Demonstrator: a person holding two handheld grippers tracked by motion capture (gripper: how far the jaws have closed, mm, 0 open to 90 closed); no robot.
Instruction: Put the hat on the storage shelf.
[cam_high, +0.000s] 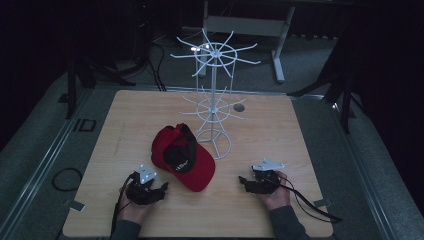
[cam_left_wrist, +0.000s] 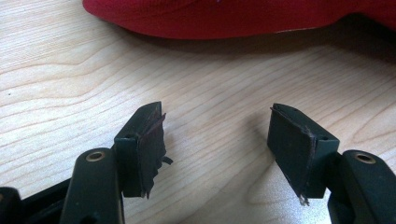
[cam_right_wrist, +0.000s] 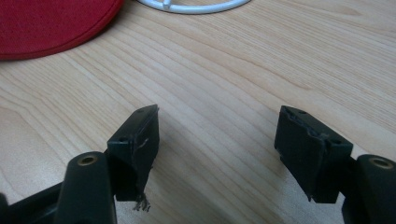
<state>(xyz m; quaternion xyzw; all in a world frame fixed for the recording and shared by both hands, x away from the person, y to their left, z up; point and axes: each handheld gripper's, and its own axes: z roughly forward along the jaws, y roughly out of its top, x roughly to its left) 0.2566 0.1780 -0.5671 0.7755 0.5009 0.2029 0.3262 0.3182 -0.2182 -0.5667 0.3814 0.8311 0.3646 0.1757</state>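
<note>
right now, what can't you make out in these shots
- Logo on the red cap: high view, white print on the black panel too small and dim to read.
- Rest of the cap: both gripper views, cut off by the top edge.
- White wire rack: right gripper view, just an arc of its base ring, rest cut off.
- Small round spot on the table: high view, too small to identify.
- Room behind the table: high view, too dark.

The high view is dim and grainy, its edges sinking to black around the lit desk (cam_high: 280, 150), while both gripper views are bright and evenly lit, sharp on the wood grain, with soft shadows under the cap (cam_left_wrist: 224, 18) at top.
</note>
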